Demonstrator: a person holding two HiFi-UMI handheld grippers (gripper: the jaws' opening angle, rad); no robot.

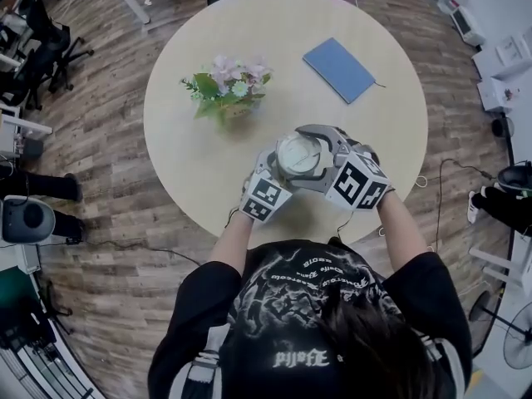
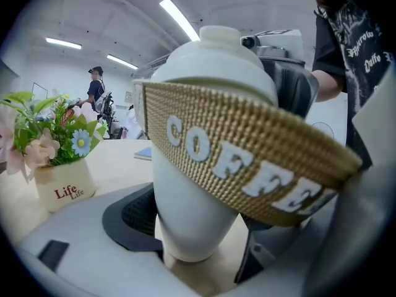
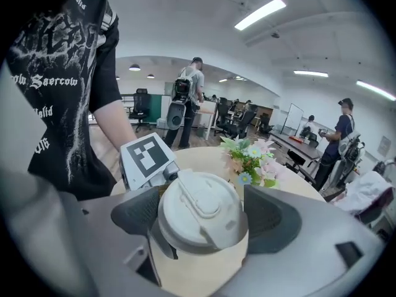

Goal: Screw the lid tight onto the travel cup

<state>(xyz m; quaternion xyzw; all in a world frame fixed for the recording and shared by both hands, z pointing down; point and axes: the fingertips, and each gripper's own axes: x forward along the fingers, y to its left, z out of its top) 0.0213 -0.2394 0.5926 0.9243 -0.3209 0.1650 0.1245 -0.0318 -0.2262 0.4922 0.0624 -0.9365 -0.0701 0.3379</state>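
Setting: open-plan office, a shared work floor.
Ceiling: white, with long strip lights.
Floor: wood-plank floor with a cable trailing over it.
Furniture: round table; swivel office chairs; desks; whiteboard at the rear.
Table items: blue notebook; flower pot marked "Life".
Occupants: people standing among the desks, one wearing a backpack.
Margins: white boxes beside the table.

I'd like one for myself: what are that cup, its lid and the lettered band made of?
The travel cup is smooth matte white, probably plastic, possibly coated metal. The lid looks like moulded white plastic, judging by its raised flip tab. The band is woven tan fabric; the weave shows, with raised white letters.
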